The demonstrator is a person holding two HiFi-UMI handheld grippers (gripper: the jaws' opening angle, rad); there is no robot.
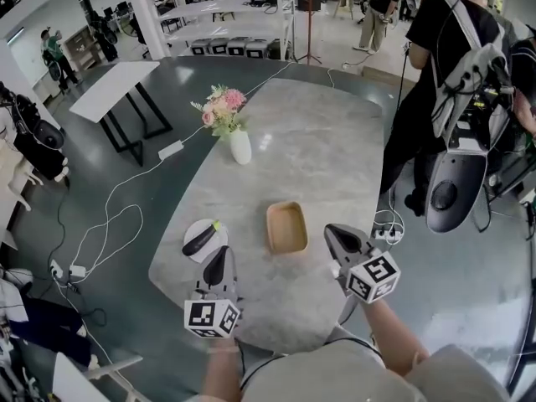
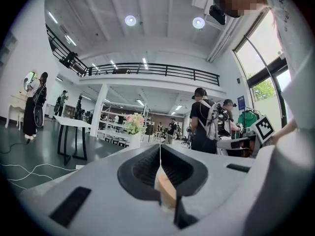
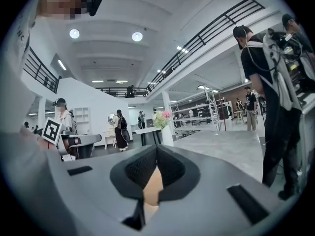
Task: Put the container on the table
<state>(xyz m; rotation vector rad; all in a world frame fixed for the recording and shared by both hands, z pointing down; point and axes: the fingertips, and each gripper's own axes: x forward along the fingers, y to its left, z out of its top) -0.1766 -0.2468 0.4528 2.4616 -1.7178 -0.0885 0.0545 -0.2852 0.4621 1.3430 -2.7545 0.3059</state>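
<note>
A shallow tan wooden container [image 1: 286,227] lies flat on the grey marble table [image 1: 318,141], near its front end. My left gripper [image 1: 219,256] hovers to the container's left and nearer me, jaws pressed together with nothing between them. My right gripper [image 1: 337,236] sits just right of the container, also shut and empty. In the left gripper view the left gripper [image 2: 160,157] has its jaws meeting in a thin line, and the container [image 2: 167,191] shows as a tan sliver below them. In the right gripper view the right gripper [image 3: 156,157] looks the same, with the container [image 3: 152,190] showing tan beneath.
A white plate [image 1: 199,229] bearing a black and yellow object lies left of the container. A white vase of pink flowers [image 1: 238,143] stands mid-table. A person in black [image 1: 431,90] stands at the table's right edge. Cables and a power strip [image 1: 387,234] lie on the floor.
</note>
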